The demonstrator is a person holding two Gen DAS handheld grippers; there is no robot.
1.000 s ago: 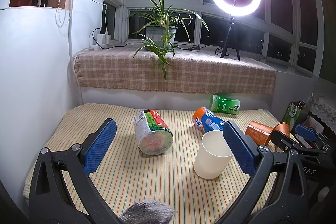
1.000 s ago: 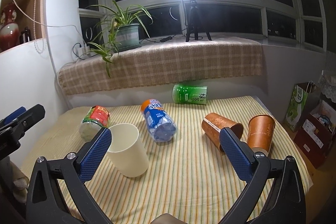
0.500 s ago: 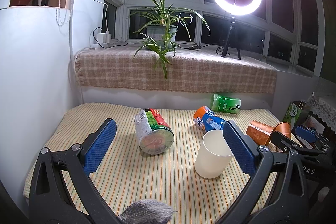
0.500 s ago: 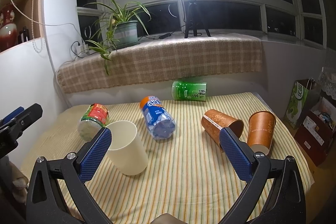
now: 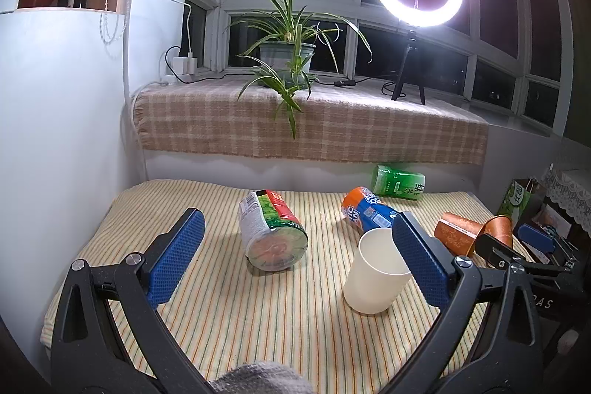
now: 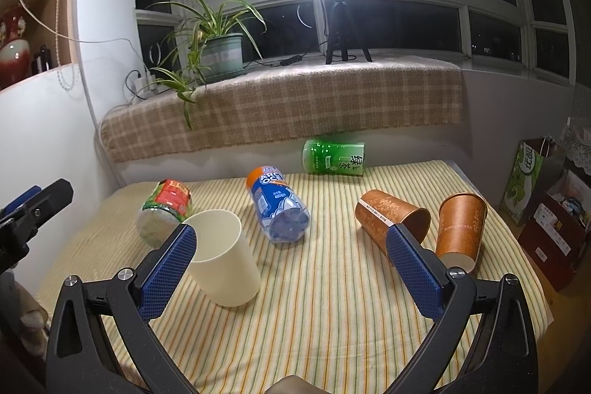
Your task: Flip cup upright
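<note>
While both grippers are held with fingers wide apart and empty, the lying brown cup (image 6: 391, 222) is seen on the striped cloth (image 6: 332, 301), just beyond the right gripper (image 6: 291, 268). Its long axis is tipped rightward, mouth toward the camera. The left gripper (image 5: 295, 261) is farther off. Since the earlier frames, little is changed.

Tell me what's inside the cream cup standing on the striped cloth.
The cream cup stands mouth up; the visible upper inner wall looks bare. Its bottom is hidden by the rim and, in the right view, a gripper finger.
</note>
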